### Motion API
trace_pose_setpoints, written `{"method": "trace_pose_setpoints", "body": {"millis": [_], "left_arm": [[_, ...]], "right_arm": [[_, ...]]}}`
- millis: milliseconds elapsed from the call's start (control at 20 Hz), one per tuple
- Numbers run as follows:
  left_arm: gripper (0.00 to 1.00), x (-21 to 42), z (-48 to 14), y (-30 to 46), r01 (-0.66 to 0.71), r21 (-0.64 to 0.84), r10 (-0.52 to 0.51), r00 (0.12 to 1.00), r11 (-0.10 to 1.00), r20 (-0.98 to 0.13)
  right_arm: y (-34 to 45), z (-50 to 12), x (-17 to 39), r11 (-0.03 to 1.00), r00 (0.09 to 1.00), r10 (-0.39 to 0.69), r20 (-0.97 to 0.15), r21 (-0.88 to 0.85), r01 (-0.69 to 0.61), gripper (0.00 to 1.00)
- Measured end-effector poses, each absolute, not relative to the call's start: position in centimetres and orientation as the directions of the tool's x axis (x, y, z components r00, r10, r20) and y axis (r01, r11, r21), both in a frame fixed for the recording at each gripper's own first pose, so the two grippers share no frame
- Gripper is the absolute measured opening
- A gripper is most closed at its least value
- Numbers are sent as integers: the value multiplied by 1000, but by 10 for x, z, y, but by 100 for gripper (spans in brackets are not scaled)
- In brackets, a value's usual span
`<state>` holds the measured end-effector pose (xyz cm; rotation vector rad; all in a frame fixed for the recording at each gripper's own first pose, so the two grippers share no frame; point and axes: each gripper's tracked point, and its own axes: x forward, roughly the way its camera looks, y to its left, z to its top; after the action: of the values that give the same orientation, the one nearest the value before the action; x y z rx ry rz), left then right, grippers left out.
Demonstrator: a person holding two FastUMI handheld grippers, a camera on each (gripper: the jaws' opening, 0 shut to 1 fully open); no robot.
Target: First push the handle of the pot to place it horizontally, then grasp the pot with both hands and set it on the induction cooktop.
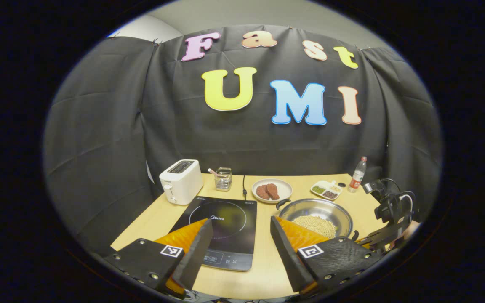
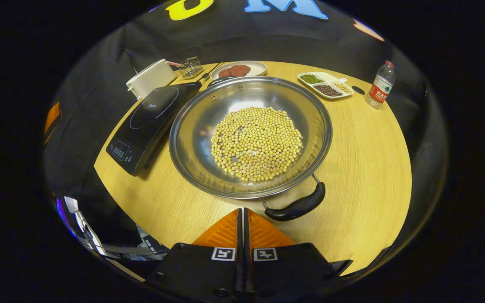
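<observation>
Steel pot, wide and shallow with a layer of pale beans, sits on the wooden table just right of the cooktop; its rim reaches the cooktop's edge or nearly so, contact not certain. Left to right in the right gripper view: toaster and cooktop, then pot, then an open stretch of table, with a bottle far back.

Pot has two black handles. Near handle lies at the rim's lower right, tilted, right end higher than left. Far handle sits opposite, by a plate. So the handle-to-handle axis runs diagonally, not level across.

Right gripper: fingers closed together, holding nothing, tips just short of the rim and just left of the near handle. It is the nearer tool for the push.

Left gripper: fingers spread wide, empty, hovering over the cooktop's near right corner, pot to its right.

Judgement: push step pending. A sideways nudge on the near handle would likely swing the pot until the handles lie left-right.
</observation>
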<state>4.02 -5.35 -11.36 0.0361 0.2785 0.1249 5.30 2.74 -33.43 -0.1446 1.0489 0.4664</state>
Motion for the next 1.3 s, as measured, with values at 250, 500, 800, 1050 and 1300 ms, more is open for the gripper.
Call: {"method": "trace_pose_setpoints", "body": {"millis": [250,500,800,1050,1300], "left_arm": [[82,43,-117,-61,-130,54,140,950,990,-280],[81,49,-117,-71,-129,60,140,950,990,-279],[82,60,-122,-85,-130,35,134,947,991,-291],[84,67,-126,-93,-145,33,148,941,989,-304],[84,71,-131,-103,-160,24,160,934,987,-319]], "right_arm": [[21,-339,62,890,399,298,-867,102,-445,2],[11,-340,70,890,408,288,-866,86,-447,0],[-9,-339,85,899,423,268,-866,67,-432,2],[-22,-339,97,899,426,258,-867,53,-436,1],[-42,-338,111,908,444,238,-864,36,-418,2]]}}
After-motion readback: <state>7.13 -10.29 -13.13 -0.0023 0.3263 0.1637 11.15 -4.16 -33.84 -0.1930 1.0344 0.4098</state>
